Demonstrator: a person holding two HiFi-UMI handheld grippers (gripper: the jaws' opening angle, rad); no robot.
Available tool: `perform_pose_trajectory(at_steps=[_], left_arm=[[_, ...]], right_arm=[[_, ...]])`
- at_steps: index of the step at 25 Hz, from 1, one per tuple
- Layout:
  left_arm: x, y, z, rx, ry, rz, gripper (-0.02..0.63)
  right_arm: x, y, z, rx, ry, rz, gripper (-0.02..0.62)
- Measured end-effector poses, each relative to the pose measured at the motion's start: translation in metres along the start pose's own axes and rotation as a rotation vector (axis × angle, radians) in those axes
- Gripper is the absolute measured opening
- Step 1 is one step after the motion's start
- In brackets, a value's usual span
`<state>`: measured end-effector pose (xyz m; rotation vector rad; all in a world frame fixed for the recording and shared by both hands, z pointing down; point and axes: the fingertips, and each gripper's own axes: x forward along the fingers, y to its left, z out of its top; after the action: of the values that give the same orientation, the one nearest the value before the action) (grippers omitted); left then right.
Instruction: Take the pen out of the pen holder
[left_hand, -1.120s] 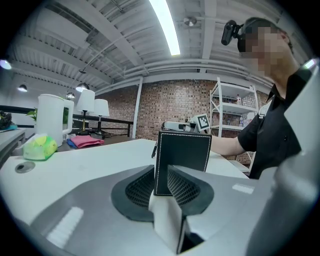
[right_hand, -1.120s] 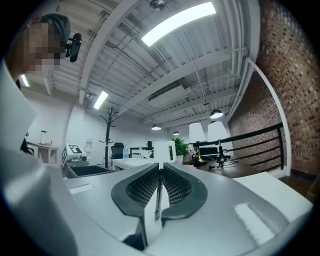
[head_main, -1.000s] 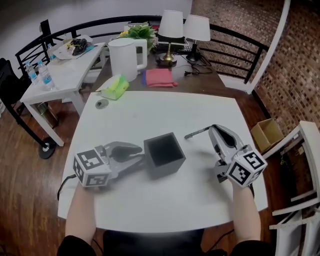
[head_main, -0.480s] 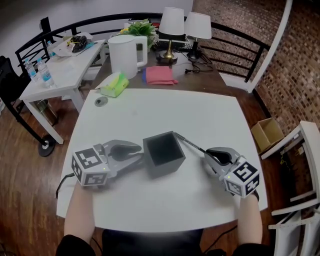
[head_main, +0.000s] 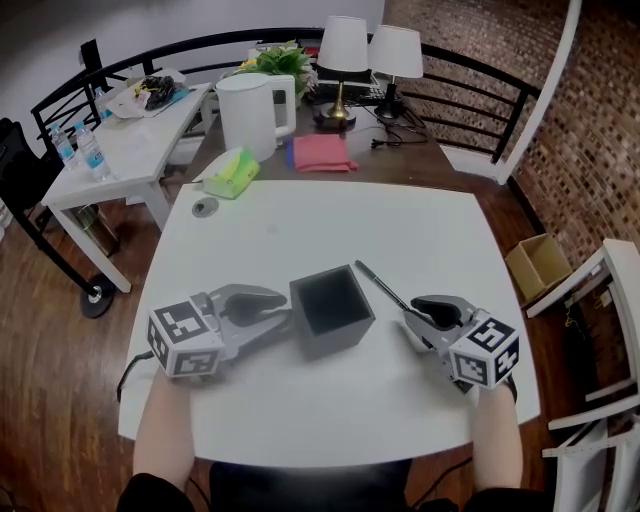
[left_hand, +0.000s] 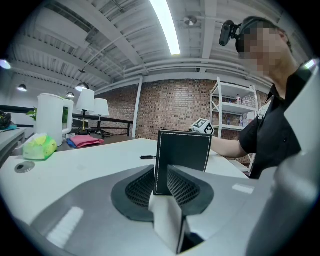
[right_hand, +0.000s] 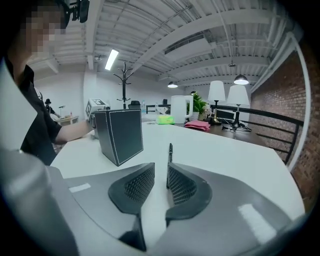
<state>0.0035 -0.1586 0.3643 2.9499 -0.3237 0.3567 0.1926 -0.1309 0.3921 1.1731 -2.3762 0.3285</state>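
Note:
The black square pen holder stands upright on the white table, and I see nothing inside it. My left gripper is shut on its left wall; in the left gripper view the pads clamp the holder. The black pen lies flat on the table just right of the holder. Its near end rests between the jaws of my right gripper. In the right gripper view the pen lies along the right pad, and the right gripper stands open, the gap wider than the pen.
Behind the white table a brown table carries a white kettle, a green tissue pack, a red cloth and two lamps. A round grommet sits in the table's far left. A white chair stands at the right.
My right gripper came down from a raised, tilted pose to the table, bringing the pen with it; the pen now lies flat beside the holder. The left gripper and holder stayed put.

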Motion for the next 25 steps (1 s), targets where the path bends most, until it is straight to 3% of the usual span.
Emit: perform_pose_trajectory(at_steps=[5,11,15,18,25], left_arm=[[-0.001,0.000,0.000,-0.001,-0.001,0.002,0.080],[-0.002,0.005,0.002,-0.007,-0.016,0.037,0.076],[-0.003,0.012,0.004,-0.016,-0.032,0.086,0.069],[-0.006,0.021,0.006,-0.025,-0.051,0.147,0.063],[-0.020,0.055,0.013,-0.059,-0.120,0.393,0.037]], right_arm=[[-0.008,-0.017,0.013,0.043,-0.113,-0.061,0.048],[-0.027,-0.048,0.026,0.172,-0.316,-0.140,0.014],[-0.032,-0.057,0.029,0.168,-0.348,-0.202,0.014],[-0.034,-0.060,0.029,0.170,-0.348,-0.231,0.012],[-0.033,-0.062,0.027,0.185,-0.352,-0.244,0.012]])
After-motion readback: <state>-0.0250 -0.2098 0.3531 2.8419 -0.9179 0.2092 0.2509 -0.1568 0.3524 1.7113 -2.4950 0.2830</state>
